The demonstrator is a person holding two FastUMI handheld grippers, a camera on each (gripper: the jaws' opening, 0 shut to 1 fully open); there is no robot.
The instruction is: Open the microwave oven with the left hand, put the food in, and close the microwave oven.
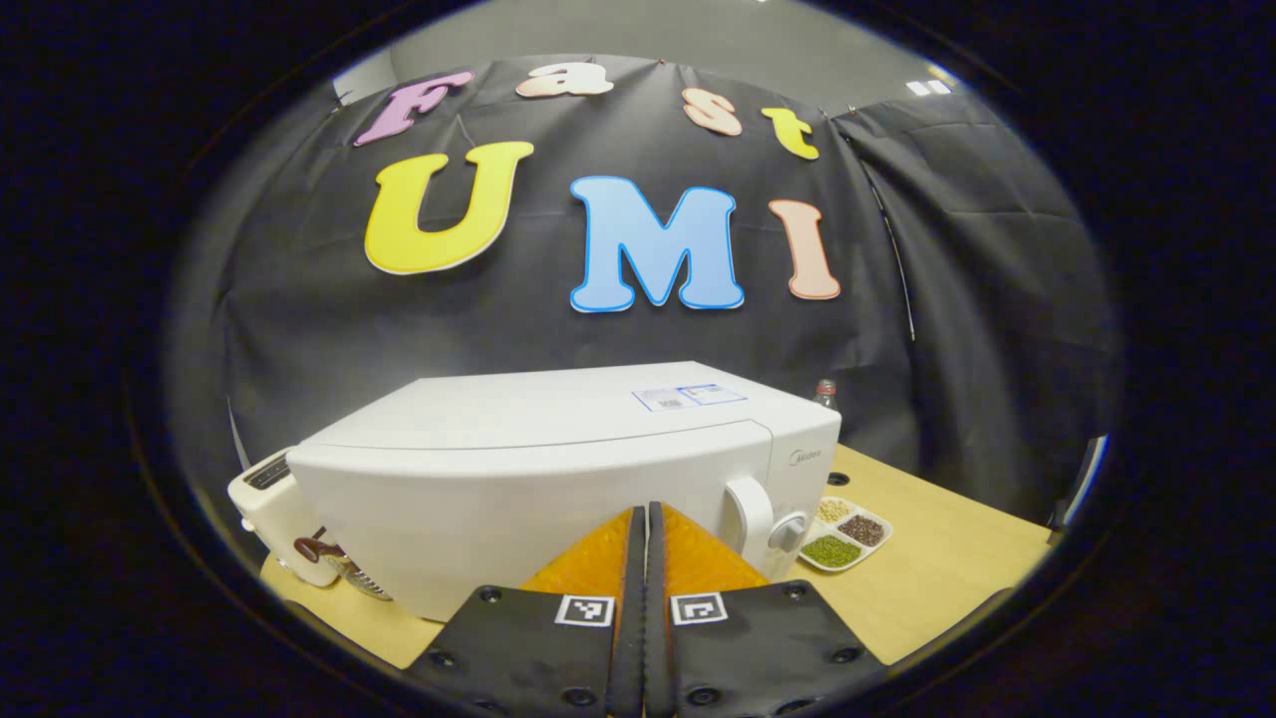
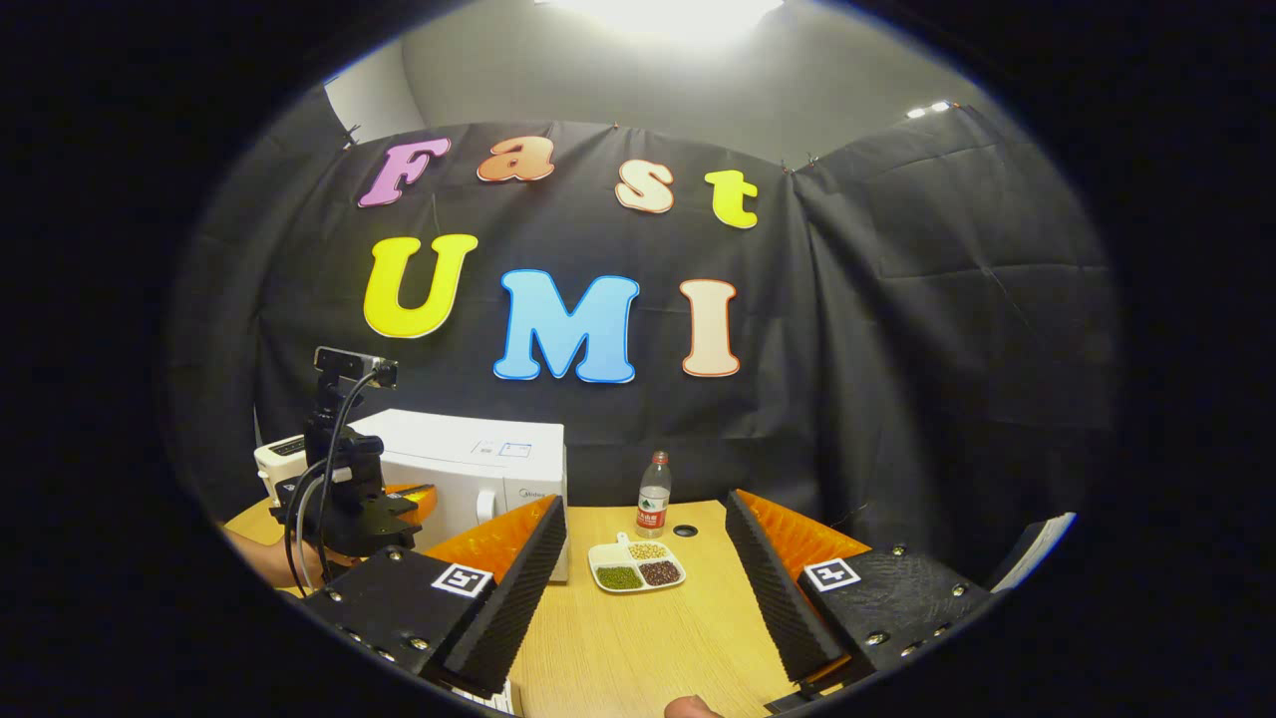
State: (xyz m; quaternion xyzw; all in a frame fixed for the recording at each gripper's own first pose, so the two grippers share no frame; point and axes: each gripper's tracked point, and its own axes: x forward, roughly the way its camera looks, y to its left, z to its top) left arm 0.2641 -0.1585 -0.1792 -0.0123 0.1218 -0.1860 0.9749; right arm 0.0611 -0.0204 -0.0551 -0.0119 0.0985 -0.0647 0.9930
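With your left gripper (image 1: 646, 519) closed and empty at lower centre against the shut microwave (image 1: 558, 469), and your right gripper (image 2: 646, 558) wide open and empty, engage the door handle (image 1: 748, 511) next.

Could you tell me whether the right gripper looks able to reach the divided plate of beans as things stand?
Probably yes: the right gripper is open, and bare table lies between it and the plate.

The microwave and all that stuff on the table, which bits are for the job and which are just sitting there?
For the job:
microwave, door shut
dish of food in three sections
left gripper, shut
right gripper, open

Just lying about:
bottle
toaster beside the microwave
table
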